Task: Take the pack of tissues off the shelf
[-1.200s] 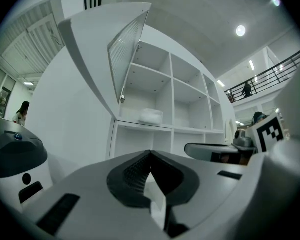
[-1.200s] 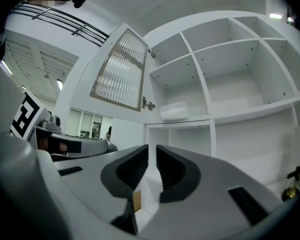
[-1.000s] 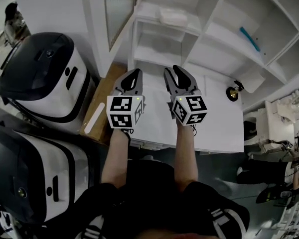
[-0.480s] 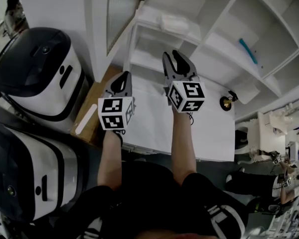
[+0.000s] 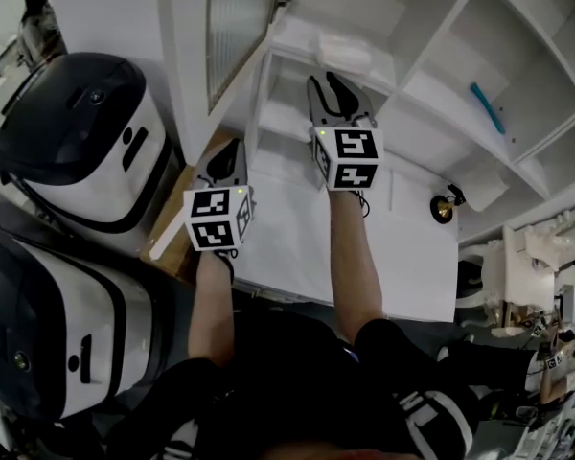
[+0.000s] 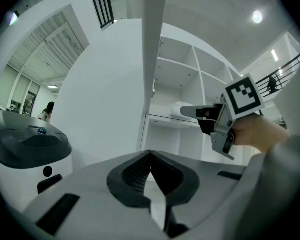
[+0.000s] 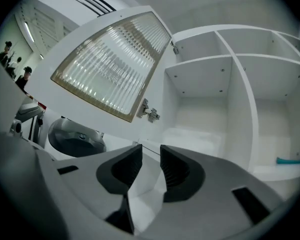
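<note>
Well, my right gripper [image 5: 328, 82] reaches over the white tabletop [image 5: 412, 257] to the white shelf unit [image 5: 431, 80]. Its jaws stand apart and are closing, with nothing between them. The pack of tissues [image 5: 343, 51] lies on a shelf board just beyond my fingertips, at twelve o'clock from them. In the right gripper view it shows as a pale, soft shape at the back of that compartment, at about one o'clock. A cabinet door [image 5: 232, 27] with a ribbed glass pane hangs open at ten o'clock. My left gripper [image 5: 228, 156] sits lower, at seven o'clock from the right one, near the table's left edge. Its jaws meet tip to tip and it is empty. Two big black-and-white machines [image 5: 77, 142] crowd the nine o'clock side. A teal thing [image 5: 486, 108] lies on another shelf at two o'clock, and a small gold-and-black object [image 5: 446, 206] stands on the tabletop at four o'clock. The room is white all round, with bright ceiling lights.
</note>
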